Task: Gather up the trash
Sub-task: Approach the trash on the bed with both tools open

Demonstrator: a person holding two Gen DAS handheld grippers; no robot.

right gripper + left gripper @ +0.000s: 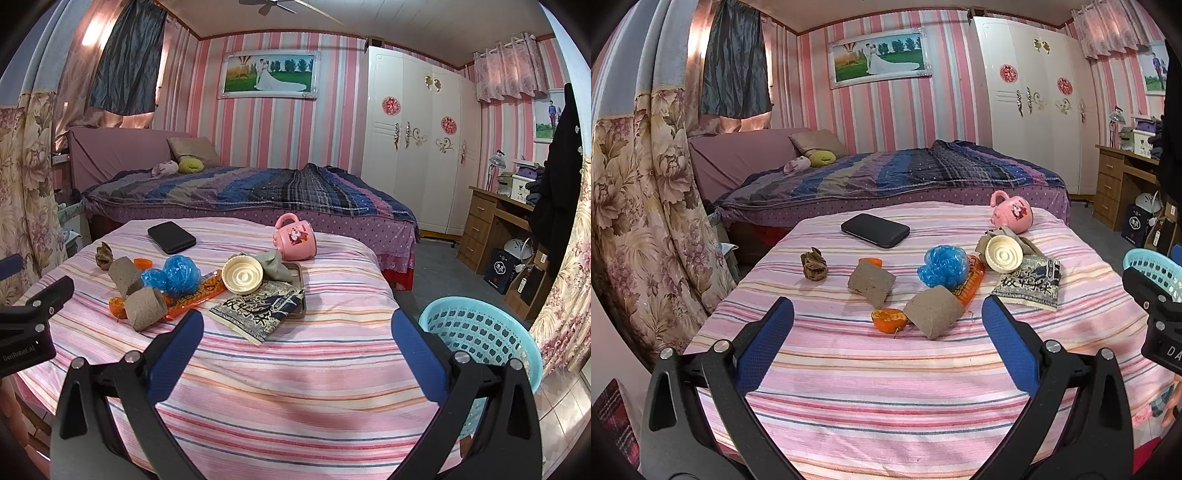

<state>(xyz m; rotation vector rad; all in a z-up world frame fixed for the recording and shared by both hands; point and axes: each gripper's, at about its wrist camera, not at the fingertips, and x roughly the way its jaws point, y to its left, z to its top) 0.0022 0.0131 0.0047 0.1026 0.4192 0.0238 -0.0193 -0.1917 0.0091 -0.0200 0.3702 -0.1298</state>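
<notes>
Trash lies on a pink striped cloth (886, 387): two cardboard rolls (934, 312) (871, 282), orange peel halves (889, 320), a blue plastic bag (943, 266), an orange wrapper (971, 284), a brown crumpled wad (813, 264), a cream lid (1004, 253) and a printed packet (1030, 282). My left gripper (886, 325) is open, its blue fingers either side of the near roll and peel but short of them. My right gripper (295, 336) is open above bare cloth, with the printed packet (258, 308) just ahead. A turquoise basket (484, 339) stands at the right edge.
A black case (875, 229) and a pink mug (1014, 214) on its side lie at the far end. Behind is a bed (886, 173), a white wardrobe (1034, 103) and a wooden desk (1123, 181). Floral curtains (639, 206) hang on the left.
</notes>
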